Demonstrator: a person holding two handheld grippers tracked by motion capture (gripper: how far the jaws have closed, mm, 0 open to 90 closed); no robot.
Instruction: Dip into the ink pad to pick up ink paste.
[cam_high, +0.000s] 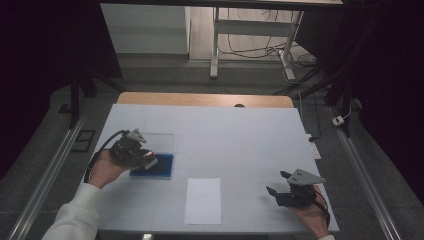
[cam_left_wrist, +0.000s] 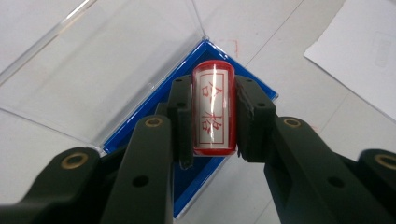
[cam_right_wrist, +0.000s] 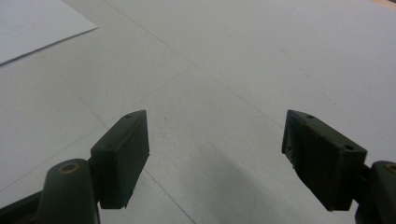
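My left gripper (cam_left_wrist: 212, 116) is shut on a round stamp (cam_left_wrist: 213, 109) whose white face bears red characters in a red rim. It hangs over a blue ink pad (cam_left_wrist: 140, 133) whose clear lid (cam_left_wrist: 93, 70) lies folded open beside it. In the high view the left gripper (cam_high: 145, 159) sits over the blue ink pad (cam_high: 161, 167) at the table's left. My right gripper (cam_high: 278, 182) rests at the front right, jaws wide apart; in its own view the right gripper (cam_right_wrist: 215, 158) has only bare table between its pads.
A white sheet of paper (cam_high: 203, 200) lies at the front middle of the white table (cam_high: 225, 135); its corner (cam_left_wrist: 359, 51) lies to the right of the ink pad. Beyond the table's far edge stand desk legs and cables on the floor.
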